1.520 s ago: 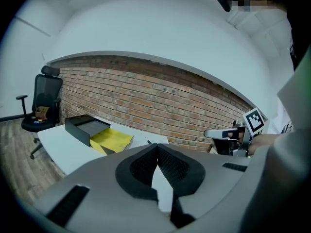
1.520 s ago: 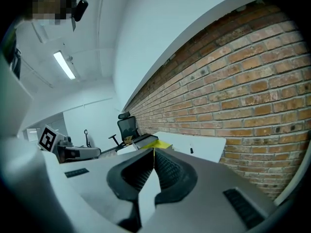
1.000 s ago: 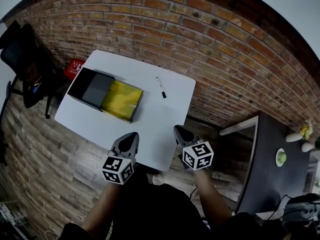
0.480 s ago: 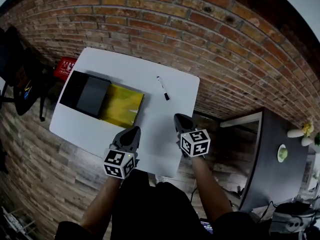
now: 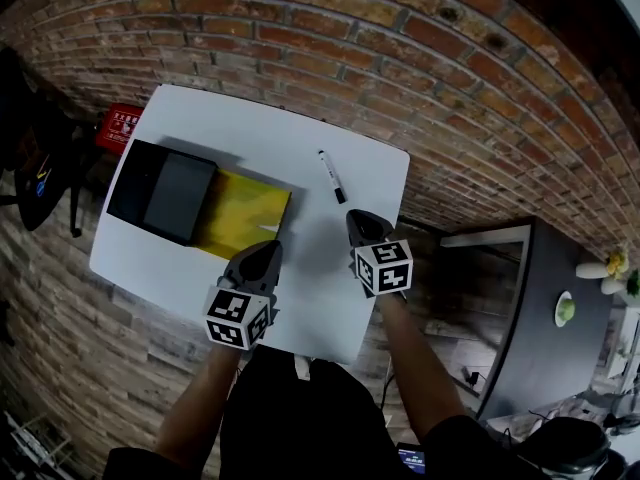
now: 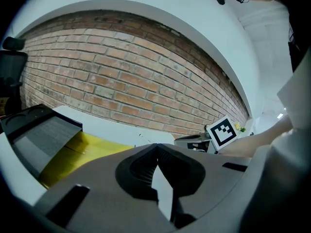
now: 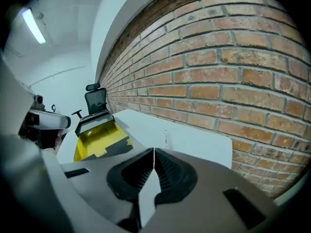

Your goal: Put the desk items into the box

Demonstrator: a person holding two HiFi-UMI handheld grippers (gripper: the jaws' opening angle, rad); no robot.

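Left gripper (image 5: 264, 253) and right gripper (image 5: 359, 224): both clenched, nothing between the jaws, over near part of white counter (image 5: 250, 133). Pen (image 5: 332, 177) just beyond right gripper, lying flat: slim white barrel, black ends, no print legible. Box (image 5: 250, 220) ahead of left gripper: yellow inside, black lid (image 5: 165, 190) adjoining on its left. Red sign (image 5: 120, 126) past counter's far-left corner, lettering too small to read.

Head view steeply down, gripper views low, sharing box (image 5: 240, 223)

No print is legible; the white characters on the red sign (image 5: 120, 126) are too small.
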